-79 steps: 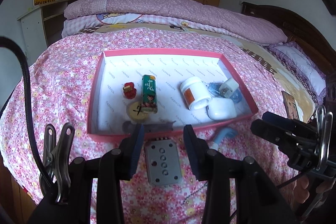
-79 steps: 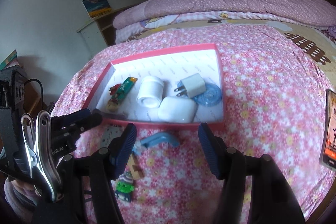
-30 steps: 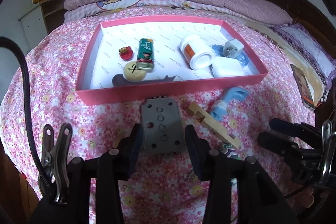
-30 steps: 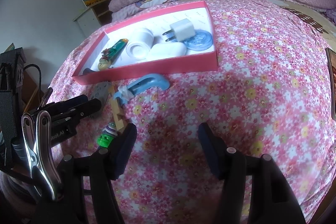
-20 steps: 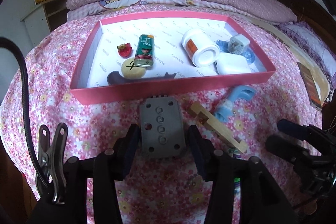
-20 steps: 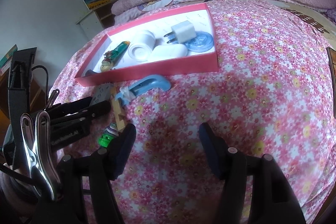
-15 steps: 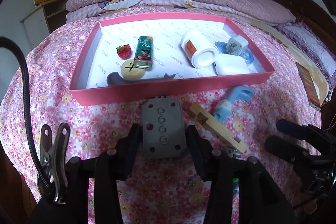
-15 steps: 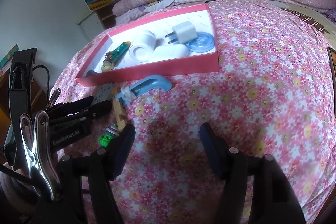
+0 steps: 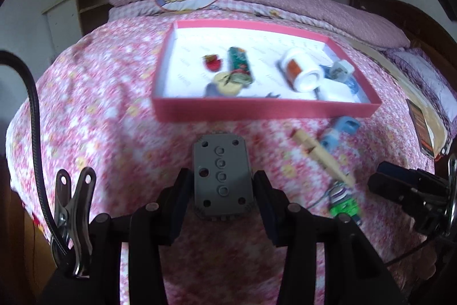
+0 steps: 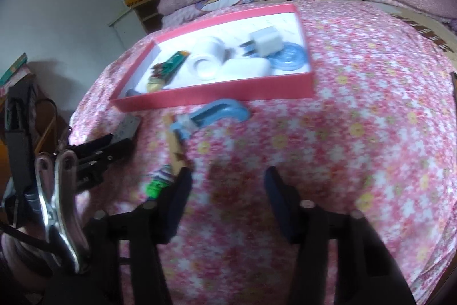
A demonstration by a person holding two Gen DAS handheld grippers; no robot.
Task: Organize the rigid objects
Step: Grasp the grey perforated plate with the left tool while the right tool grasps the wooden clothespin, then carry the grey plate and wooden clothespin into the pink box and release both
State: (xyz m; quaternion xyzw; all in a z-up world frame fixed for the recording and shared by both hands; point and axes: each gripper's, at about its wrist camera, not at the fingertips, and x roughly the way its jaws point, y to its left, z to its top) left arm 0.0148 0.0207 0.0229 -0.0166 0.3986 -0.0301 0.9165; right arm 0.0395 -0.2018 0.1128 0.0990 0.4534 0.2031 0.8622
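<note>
Left wrist: left gripper [image 9: 222,190] fingers pinch the grey plate [image 9: 221,179], just short of the pink tray [image 9: 265,110]. Carry it level over the near wall.

Right wrist: right gripper [image 10: 225,187] fingers spread and empty, just been closing; keep clear of the tray.

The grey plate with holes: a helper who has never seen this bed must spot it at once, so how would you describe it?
Find the pink tray on the flowered bedspread. In front of its near wall a flat grey plate sits between the left claw's pads. Unlike the wooden stick and blue clamp beside it, it is rectangular, grey and drilled with round holes.
</note>
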